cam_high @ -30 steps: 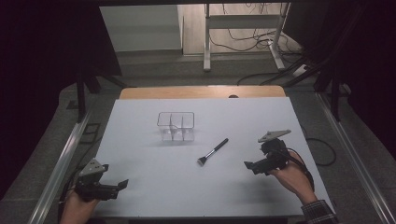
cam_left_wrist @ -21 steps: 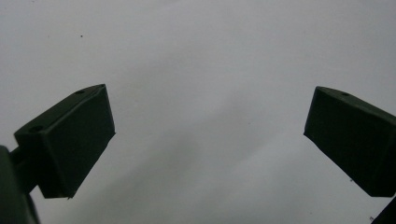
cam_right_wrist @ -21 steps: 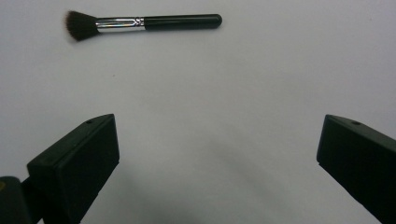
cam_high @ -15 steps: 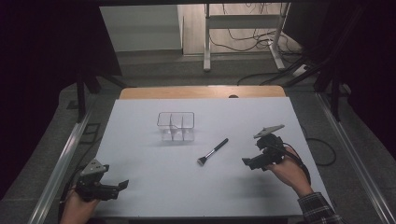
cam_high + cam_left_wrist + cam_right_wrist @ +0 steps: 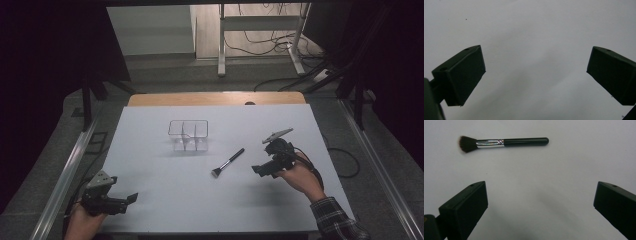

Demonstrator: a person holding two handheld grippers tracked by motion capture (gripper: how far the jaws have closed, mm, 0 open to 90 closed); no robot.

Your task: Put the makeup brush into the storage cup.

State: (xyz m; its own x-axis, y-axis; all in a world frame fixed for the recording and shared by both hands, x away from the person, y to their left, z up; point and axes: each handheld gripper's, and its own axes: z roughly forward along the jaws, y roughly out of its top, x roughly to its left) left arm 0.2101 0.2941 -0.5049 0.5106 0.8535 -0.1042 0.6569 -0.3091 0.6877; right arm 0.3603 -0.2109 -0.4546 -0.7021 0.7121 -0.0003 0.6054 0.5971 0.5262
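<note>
A makeup brush (image 5: 228, 162) with a black handle, silver ferrule and dark bristles lies flat on the white table (image 5: 150, 150), bristles toward the near left. In the right gripper view the makeup brush (image 5: 504, 143) lies ahead of the jaws, which stand wide apart with nothing between them. My right gripper (image 5: 257, 170) is a short way to the right of the brush, open, pointing left. A clear plastic organizer (image 5: 188, 135) with compartments stands behind the brush. My left gripper (image 5: 131, 198) rests open near the front left corner, over bare table (image 5: 531, 50).
The table's wooden back edge (image 5: 215, 98) shows beyond the white sheet. A metal rail (image 5: 70, 170) runs along the left side, another along the right (image 5: 380, 170). A stand's legs (image 5: 260, 45) and cables are on the floor behind.
My right gripper has moved left and slightly away from me, closer to the brush. The left gripper has barely shifted.
</note>
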